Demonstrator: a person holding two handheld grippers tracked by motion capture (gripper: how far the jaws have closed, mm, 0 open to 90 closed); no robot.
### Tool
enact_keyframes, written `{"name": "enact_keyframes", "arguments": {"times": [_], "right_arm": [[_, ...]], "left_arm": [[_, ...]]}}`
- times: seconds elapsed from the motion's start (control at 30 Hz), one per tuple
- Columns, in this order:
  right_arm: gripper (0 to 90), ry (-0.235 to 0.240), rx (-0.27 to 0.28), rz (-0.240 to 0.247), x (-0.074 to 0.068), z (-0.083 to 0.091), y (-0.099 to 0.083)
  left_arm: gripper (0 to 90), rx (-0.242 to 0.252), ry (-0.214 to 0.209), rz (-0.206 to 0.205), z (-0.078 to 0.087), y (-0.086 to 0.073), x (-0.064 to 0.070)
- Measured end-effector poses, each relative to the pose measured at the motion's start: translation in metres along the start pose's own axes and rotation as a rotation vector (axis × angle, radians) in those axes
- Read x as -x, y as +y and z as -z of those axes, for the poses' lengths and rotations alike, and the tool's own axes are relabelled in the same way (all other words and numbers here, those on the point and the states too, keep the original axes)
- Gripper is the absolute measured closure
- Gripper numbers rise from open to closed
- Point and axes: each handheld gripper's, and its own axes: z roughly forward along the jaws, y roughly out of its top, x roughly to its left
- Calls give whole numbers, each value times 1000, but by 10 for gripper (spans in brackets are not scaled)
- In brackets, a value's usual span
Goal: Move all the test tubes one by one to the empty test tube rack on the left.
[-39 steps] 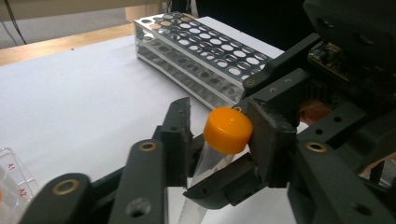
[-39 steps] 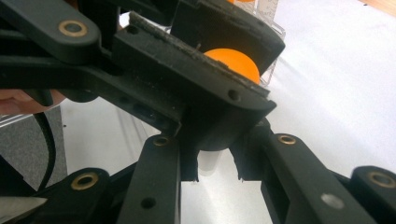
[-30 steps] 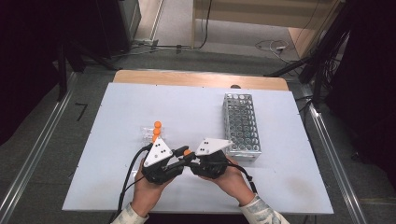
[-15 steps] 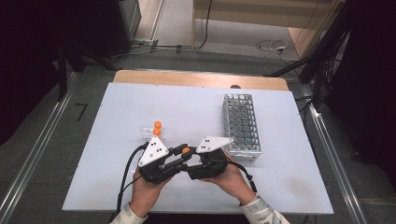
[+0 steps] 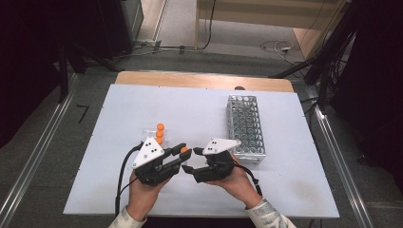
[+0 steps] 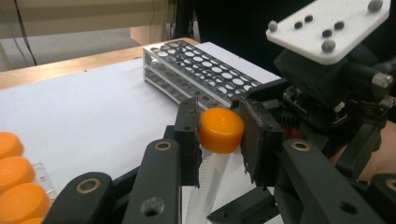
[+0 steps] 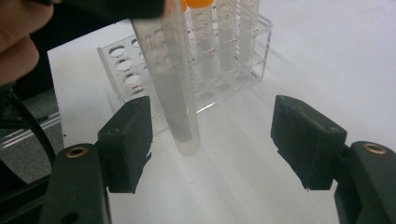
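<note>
My left gripper (image 5: 182,153) (image 6: 219,137) is shut on the orange cap (image 6: 221,130) of a clear test tube (image 6: 209,179), which hangs down below its jaws. Right beside it, my right gripper (image 5: 188,167) (image 7: 215,135) faces it and stands open. The tube's lower end (image 7: 175,93) hangs between the right jaws, close to the left one, touching neither. A clear plastic rack (image 5: 151,133) (image 7: 212,91) holds several more orange-capped tubes (image 5: 160,129) just beyond the left gripper.
A metal mesh tube rack (image 5: 245,124) (image 6: 201,70) lies on the white table (image 5: 190,109) to the right of the right gripper. Both hands are near the table's front edge. Orange caps (image 6: 16,179) show at the lower left of the left gripper view.
The left gripper has drawn back from the clear rack with a capped tube and swung it rightward in front of the right gripper, whose jaws now stand on either side of the tube.
</note>
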Motion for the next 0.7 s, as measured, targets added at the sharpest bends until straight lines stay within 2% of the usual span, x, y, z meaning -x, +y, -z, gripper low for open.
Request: {"name": "enact_keyframes", "arguments": {"times": [0.33,0.7], "right_arm": [[281,-1,-7,-1,2,3,-4],[283,-13,-5,-13,4,6,-7]], "left_arm": [[702,42,-2,13,16,9,-2],[702,43,4,27,33,11,-5]]}}
